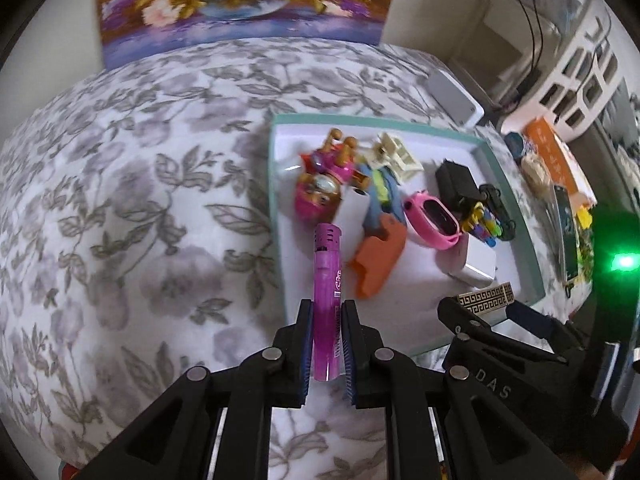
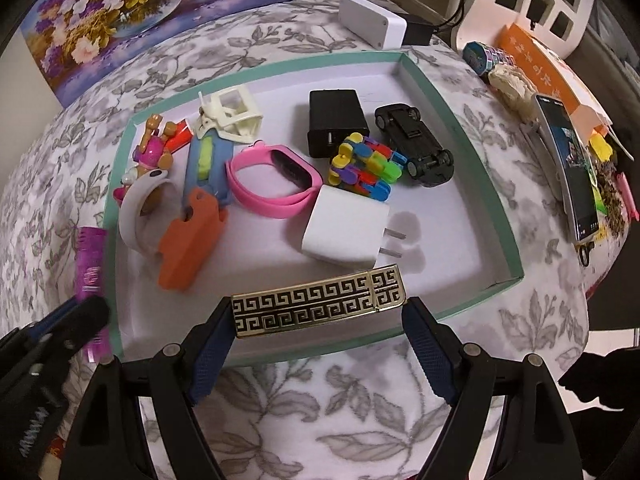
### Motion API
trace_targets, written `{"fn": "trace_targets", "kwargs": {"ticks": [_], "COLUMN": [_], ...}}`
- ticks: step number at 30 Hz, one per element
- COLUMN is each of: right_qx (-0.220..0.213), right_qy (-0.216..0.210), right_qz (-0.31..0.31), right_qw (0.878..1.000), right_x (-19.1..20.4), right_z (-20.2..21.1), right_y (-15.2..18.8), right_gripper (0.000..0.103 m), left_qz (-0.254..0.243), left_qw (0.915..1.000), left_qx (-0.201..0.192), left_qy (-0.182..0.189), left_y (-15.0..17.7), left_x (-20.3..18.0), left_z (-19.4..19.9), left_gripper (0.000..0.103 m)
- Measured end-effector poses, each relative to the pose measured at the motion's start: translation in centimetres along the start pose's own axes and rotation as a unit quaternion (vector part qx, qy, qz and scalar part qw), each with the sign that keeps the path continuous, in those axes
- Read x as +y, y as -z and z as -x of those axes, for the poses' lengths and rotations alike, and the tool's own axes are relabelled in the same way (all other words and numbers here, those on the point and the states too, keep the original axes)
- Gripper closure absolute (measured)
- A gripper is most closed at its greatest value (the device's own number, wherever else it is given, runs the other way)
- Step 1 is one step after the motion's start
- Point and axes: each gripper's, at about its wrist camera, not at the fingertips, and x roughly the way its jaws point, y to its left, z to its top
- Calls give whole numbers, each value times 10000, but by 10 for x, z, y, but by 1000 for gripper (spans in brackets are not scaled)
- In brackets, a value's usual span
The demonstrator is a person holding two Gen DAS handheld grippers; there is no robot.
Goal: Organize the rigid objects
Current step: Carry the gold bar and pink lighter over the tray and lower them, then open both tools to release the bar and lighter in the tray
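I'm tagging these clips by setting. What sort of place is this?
Probably a room in a home: a table under a floral cloth, a flower painting propped against the wall, and a shallow teal-rimmed box of toys and chargers.

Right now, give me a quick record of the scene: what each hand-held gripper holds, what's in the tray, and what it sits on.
left hand-held gripper: shut on purple lighter, beside tray
right hand-held gripper: shut on gold lighter, over tray's near edge
tray: teal rim, holds white charger, black charger, toy car, pink watch
surface: floral cloth
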Motion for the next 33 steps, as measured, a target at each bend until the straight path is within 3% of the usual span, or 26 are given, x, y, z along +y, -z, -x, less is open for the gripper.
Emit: {"fn": "trace_targets", "kwargs": {"ticks": [7, 17, 20, 21, 22, 24, 26, 28, 30, 33], "right_qx": [13, -46, -99, -120, -134, -171, -201, -238, -276, -360], "right_qy": [103, 232, 259, 265, 269, 241, 202, 148, 128, 98], "right_qz": [94, 106, 117, 129, 137, 132, 109, 88, 89, 107], "right_qw": [9999, 9997, 9995, 9995, 9995, 9995, 9995, 9996, 9995, 9992], "right_x": [5, 10, 13, 14, 15, 16, 18, 20, 22, 27], "right_z": [-1, -1, 0, 0, 1, 2, 3, 5, 7, 12], "right_y": [1, 3, 5, 6, 7, 9, 12, 16, 19, 25], "right_gripper": [19, 19, 19, 18, 18, 17, 17, 17, 16, 14], "left_qz": [-140, -7, 157, 183, 198, 189, 202, 245, 323, 442], "left_qw": [9997, 9999, 9998, 9998, 9998, 9995, 9989, 9979, 9968, 9953], "left_qx": [218, 95, 5, -11, -62, -203, -289, -377, -449, -505], "left_qy": [-44, -81, 112, 61, -29, -175, -299, -464, -581, -697], "left_y": [2, 6, 10, 11, 12, 16, 17, 20, 23, 28], "left_x": [-6, 12, 22, 24, 27, 32, 38, 46, 54, 65], "left_z": [-21, -18, -11, -8, -6, 1, 7, 12, 17, 22], "left_gripper": [89, 88, 86, 76, 57, 43, 41, 28, 24, 9]}}
